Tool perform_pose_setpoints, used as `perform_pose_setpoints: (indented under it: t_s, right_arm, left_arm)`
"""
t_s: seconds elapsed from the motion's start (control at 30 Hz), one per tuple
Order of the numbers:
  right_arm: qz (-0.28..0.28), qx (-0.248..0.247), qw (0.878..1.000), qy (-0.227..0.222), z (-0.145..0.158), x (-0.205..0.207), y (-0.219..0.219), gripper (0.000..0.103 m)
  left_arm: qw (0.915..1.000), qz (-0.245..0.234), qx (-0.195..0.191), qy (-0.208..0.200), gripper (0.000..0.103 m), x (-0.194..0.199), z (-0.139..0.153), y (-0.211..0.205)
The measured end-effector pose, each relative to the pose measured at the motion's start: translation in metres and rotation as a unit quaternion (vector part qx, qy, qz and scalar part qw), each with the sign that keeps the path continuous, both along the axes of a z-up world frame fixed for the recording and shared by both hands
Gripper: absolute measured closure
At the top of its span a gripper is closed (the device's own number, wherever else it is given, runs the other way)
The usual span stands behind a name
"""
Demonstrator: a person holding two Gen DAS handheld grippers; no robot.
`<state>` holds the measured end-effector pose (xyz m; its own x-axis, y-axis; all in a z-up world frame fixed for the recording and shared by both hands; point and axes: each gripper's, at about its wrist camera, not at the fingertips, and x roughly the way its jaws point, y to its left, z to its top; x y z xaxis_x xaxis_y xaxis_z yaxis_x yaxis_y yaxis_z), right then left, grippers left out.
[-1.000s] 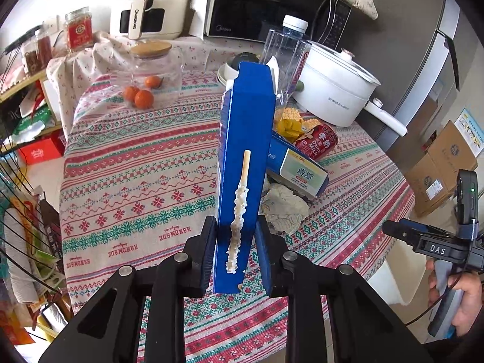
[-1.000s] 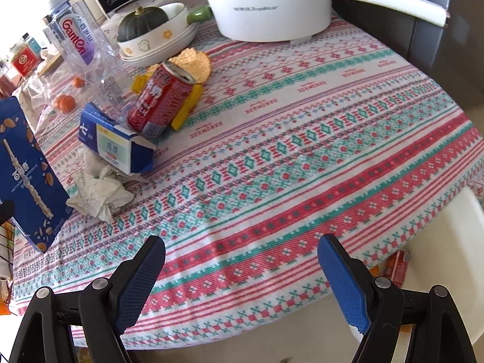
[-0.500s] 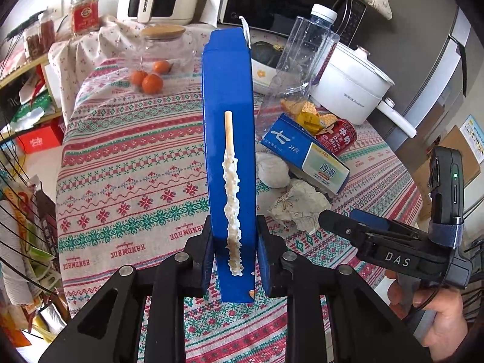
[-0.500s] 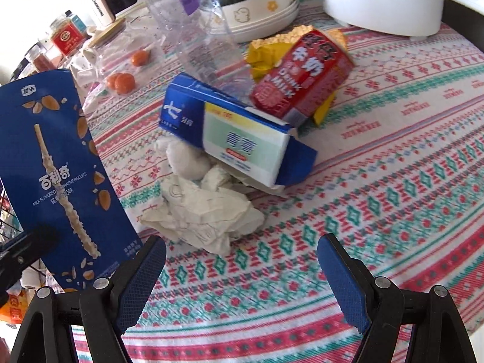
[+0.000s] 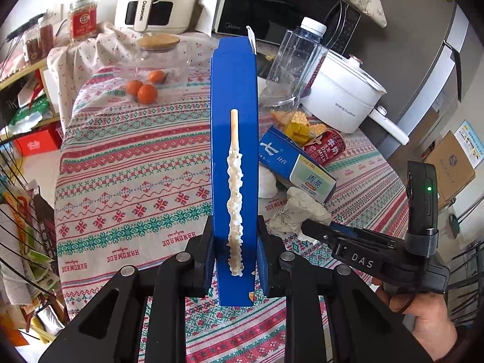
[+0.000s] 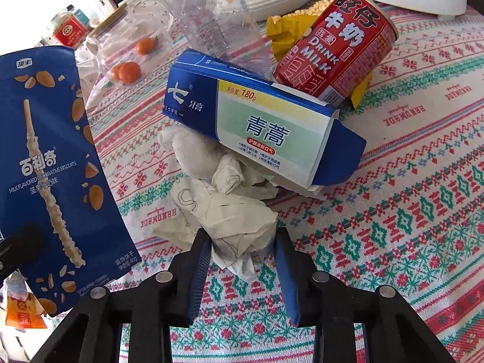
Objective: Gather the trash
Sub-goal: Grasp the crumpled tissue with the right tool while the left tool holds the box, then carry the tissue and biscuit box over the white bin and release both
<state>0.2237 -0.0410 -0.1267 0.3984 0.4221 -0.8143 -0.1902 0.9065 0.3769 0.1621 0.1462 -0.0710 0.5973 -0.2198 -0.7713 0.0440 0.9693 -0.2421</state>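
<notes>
My left gripper (image 5: 234, 224) is shut on a tall blue biscuit box (image 5: 234, 90), held upright above the patterned tablecloth; the box (image 6: 45, 151) also shows at the left of the right wrist view. My right gripper (image 6: 242, 233) is low over the trash pile. Its jaws are closing on a crumpled paper (image 6: 230, 208), and both pads touch it. Just behind the paper lie a white tissue wad (image 6: 193, 154), a blue toothpaste box (image 6: 272, 130), a red milk can (image 6: 338, 51) and a yellow wrapper (image 6: 281, 27). A clear plastic bottle (image 5: 296, 63) stands behind them.
A white electric pot (image 5: 341, 96) stands at the back right. A glass jar with oranges (image 5: 157, 69) is at the back left, with a microwave (image 5: 272, 3) and an air fryer (image 5: 157, 3) behind. A wire rack (image 5: 18, 211) stands beside the table's left edge. A hand (image 5: 423, 317) holds the right gripper.
The right gripper swung left and down to the trash pile, and its wide jaws narrowed around the crumpled paper. The left gripper kept hold of the biscuit box.
</notes>
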Motion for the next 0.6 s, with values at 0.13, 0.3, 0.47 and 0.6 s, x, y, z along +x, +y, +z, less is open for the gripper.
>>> perform_pose_setpoints:
  t_s: [0.13, 0.3, 0.47, 0.6]
  right_arm:
    - [0.008, -0.008, 1.0, -0.016, 0.022, -0.01, -0.011, 0.068]
    - [0.005, -0.012, 0.999, -0.037, 0.047, -0.028, -0.042, 0.068]
    - [-0.02, -0.027, 0.998, -0.044, 0.062, -0.045, -0.083, 0.068]
    - [-0.048, -0.04, 0.997, -0.044, 0.069, -0.055, -0.123, 0.068]
  left_arm:
    - [0.9998, 0.002, -0.021, -0.001, 0.079, -0.006, 0.005, 0.0]
    - [0.9995, -0.009, -0.03, -0.007, 0.079, -0.01, 0.01, -0.009]
    - [0.9988, -0.028, -0.038, -0.008, 0.079, -0.015, 0.014, -0.027]
    - [0.9981, -0.046, -0.04, -0.008, 0.079, -0.018, 0.016, -0.045]
